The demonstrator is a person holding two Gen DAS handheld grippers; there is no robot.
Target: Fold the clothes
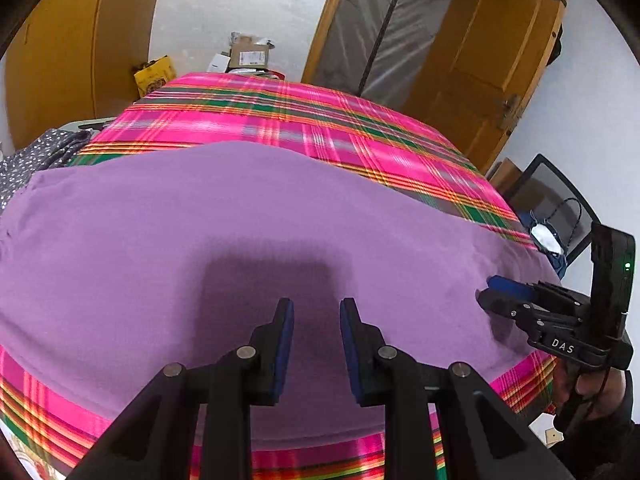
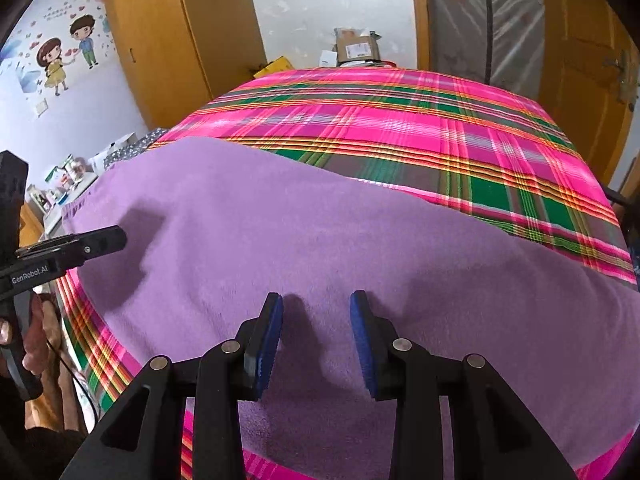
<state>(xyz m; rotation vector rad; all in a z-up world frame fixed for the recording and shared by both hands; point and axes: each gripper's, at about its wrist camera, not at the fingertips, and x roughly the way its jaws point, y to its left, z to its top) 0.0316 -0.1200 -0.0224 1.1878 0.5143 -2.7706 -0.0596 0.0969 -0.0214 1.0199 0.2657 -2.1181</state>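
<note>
From the left wrist, your left tongs (image 1: 316, 312) hang over the purple garment (image 1: 240, 232), jaws parted by a narrow gap with nothing but cloth below them; their shadow falls just ahead at twelve o'clock, so they sit above the fabric, not on it. The garment lies flat across the near half of the bed (image 1: 304, 120), spread so its edges can be reached from your side. At three o'clock your right tongs (image 1: 486, 292) rest low by the garment's right end, probably to steady that side. A grey dotted cloth (image 1: 44, 156) lies at ten o'clock, off the working area.

From the right wrist, the right tongs (image 2: 316, 312) stand somewhat wider, empty, fingertips close over the purple garment (image 2: 320, 232), placed to pinch it. At nine o'clock the left tongs (image 2: 116, 238) point in above the cloth, and your hand (image 2: 32, 344) grips their handle below.
</note>
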